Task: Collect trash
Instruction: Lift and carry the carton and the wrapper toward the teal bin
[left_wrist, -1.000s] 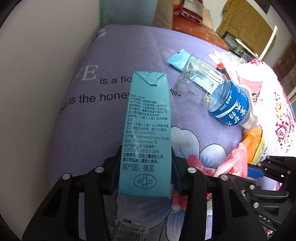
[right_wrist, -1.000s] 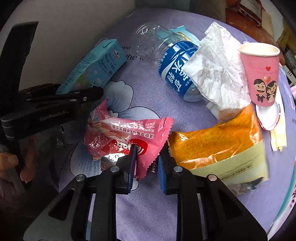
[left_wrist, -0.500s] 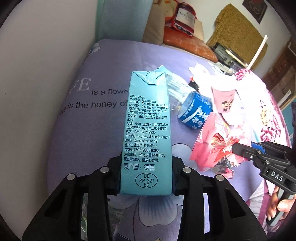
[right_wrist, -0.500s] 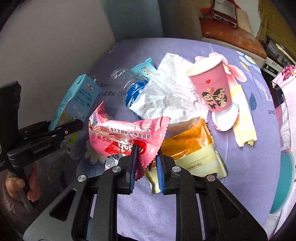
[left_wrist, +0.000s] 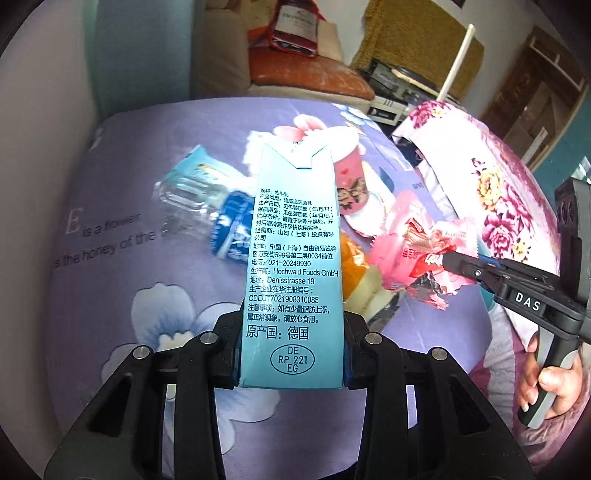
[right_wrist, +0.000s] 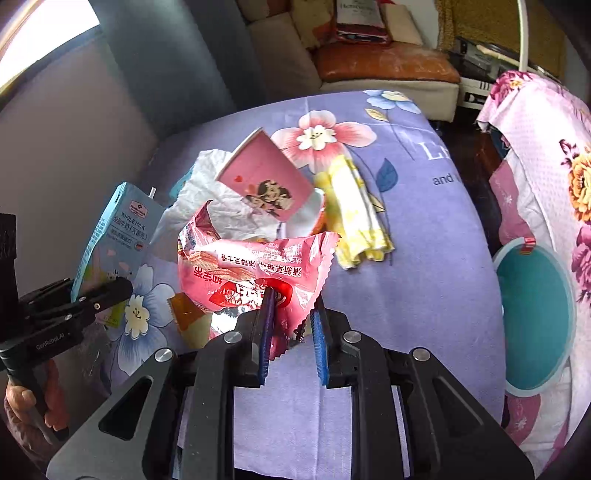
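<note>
Purple floral bedspread — bottle; pink cup; tissue.

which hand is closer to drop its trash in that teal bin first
Right, probably. The teal bin sits just right of the right gripper, which holds the pink wrapper. The left gripper, clamped on the milk carton, is on the far side.

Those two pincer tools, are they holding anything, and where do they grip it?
Left gripper clamps the blue milk carton by its bottom end. Right gripper pinches the pink snack wrapper at its lower edge.
</note>
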